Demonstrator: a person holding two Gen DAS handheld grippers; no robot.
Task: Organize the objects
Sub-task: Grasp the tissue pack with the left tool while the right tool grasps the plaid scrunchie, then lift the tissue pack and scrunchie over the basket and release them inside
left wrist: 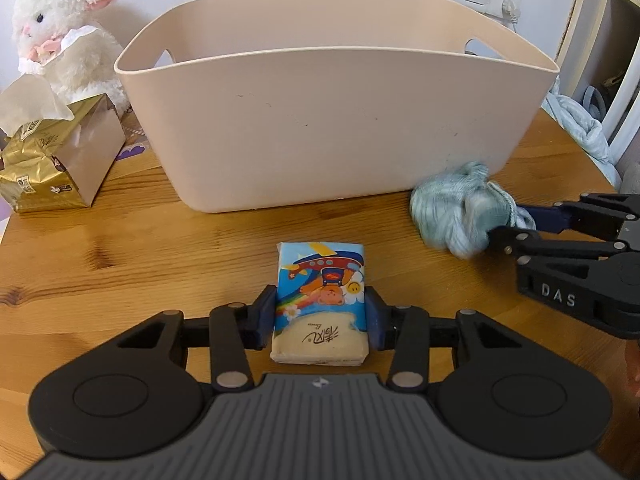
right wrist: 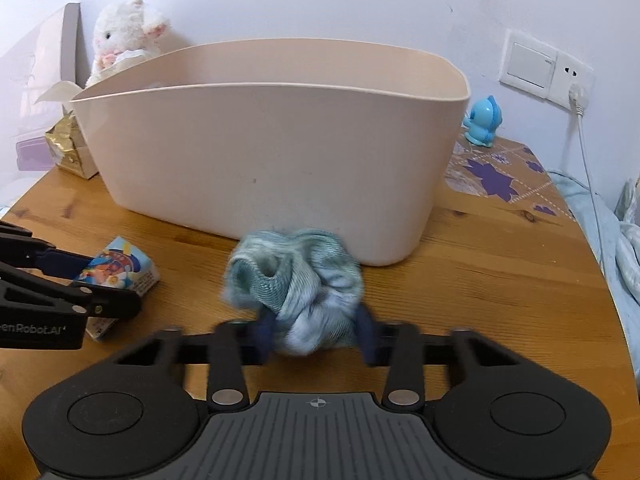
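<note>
A small tissue pack (left wrist: 320,276) with a cartoon bear print lies on the wooden table (left wrist: 120,248), in front of a beige plastic bin (left wrist: 336,128). My left gripper (left wrist: 320,312) is shut on its near half, with the blue pads pressed against both long sides. To the right, a crumpled blue-green cloth (right wrist: 296,276) rests against the bin's (right wrist: 260,160) front wall. My right gripper (right wrist: 316,328) is shut on it, its pads sunk into the fabric. The right wrist view also shows the tissue pack (right wrist: 120,266) at left, between the left gripper's fingers (right wrist: 60,260).
A white plush lamb (left wrist: 64,28) and a gold tissue box (left wrist: 60,160) stand left of the bin. A blue toy figure (right wrist: 482,122) sits on a purple-patterned mat (right wrist: 496,176) at back right. A blue blanket (left wrist: 580,128) lies past the table's right edge.
</note>
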